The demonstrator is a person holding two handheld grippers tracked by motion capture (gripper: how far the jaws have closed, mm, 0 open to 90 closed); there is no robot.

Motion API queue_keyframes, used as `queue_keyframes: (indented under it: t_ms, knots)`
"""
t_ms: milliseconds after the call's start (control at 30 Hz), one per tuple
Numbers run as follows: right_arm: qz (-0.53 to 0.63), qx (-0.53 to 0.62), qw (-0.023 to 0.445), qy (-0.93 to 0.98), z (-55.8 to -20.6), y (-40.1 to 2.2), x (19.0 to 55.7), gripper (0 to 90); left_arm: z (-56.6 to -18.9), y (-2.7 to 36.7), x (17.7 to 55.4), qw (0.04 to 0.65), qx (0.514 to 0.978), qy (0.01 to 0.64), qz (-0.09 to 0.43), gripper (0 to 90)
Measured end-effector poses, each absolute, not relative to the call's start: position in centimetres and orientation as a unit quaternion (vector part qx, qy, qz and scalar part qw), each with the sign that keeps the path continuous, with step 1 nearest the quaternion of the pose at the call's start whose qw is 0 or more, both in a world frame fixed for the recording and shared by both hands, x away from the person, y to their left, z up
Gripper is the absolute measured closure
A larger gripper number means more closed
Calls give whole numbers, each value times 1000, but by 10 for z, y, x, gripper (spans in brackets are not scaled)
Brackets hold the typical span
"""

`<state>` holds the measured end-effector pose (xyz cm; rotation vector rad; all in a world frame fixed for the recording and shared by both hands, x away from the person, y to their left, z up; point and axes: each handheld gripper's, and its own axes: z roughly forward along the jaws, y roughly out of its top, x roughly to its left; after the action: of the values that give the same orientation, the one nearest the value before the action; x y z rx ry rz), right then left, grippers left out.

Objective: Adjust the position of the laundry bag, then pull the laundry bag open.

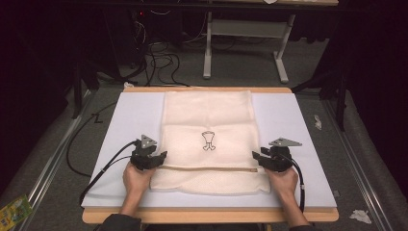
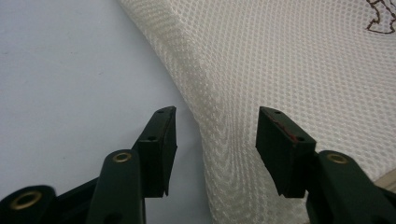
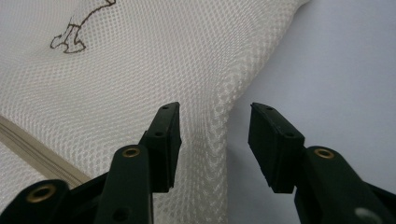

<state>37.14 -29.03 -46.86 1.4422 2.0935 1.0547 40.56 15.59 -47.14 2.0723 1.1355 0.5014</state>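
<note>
- Cream mesh bag [image 1: 207,139], flat on a pale blue-grey board [image 1: 293,120], reaching from the board's far edge almost to the near one.
- Fine honeycomb weave, soft and slightly puffed, with faint cross-wise creases.
- Small dark outline drawing [image 1: 208,140] at the bag's middle, also seen at the top corner of each gripper view [image 2: 382,18] [image 3: 79,28].
- Tan zip band [image 1: 207,167] running across near the front edge; a stretch of it seen at the lower left of the right gripper view [image 3: 32,140].
- Left side edge of the bag raised into a rounded fold between the pads of the left gripper [image 2: 217,140]; jaws wide apart, pressing on nothing.
- Right side edge likewise raised between the pads of the right gripper [image 3: 215,140]; jaws wide apart, no grip on the mesh.
- Grippers [image 1: 162,156] [image 1: 256,156] at opposite ends of the zip band, each in a hand at the near side.
- Board on a wooden table [image 1: 207,215]; grey floor with black cables [image 1: 159,57] beyond.
</note>
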Motion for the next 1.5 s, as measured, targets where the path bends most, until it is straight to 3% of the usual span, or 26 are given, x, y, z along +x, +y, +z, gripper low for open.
queue_keyframes:
  t_ms: [233, 767, 1033, 1067, 1100, 1133, 1200, 1500]
  knots:
    - [387, 519, 194, 737, -467, -297, 363, 483, -468, 153, 393, 360, 800, 429, 217, 427]
    - [400, 520, 167, 737, -474, -300, 353, 535, -458, 113, 369, 387, 819, 366, 216, 413]
    - [383, 507, 132, 761, -477, -294, 359, 651, -453, 80, 375, 406, 826, 349, 176, 408]
    - [376, 503, 133, 767, -477, -293, 360, 727, -452, 75, 376, 407, 828, 345, 173, 408]
    - [376, 503, 133, 767, -477, -293, 360, 727, -450, 71, 377, 408, 830, 342, 169, 408]
    - [373, 495, 135, 773, -477, -293, 361, 807, -449, 65, 378, 407, 832, 337, 166, 408]
    - [373, 494, 131, 774, -476, -293, 361, 841, -447, 55, 380, 410, 836, 330, 155, 408]
    - [403, 476, 139, 769, -470, -297, 358, 877, -446, 15, 385, 413, 852, 300, 119, 416]
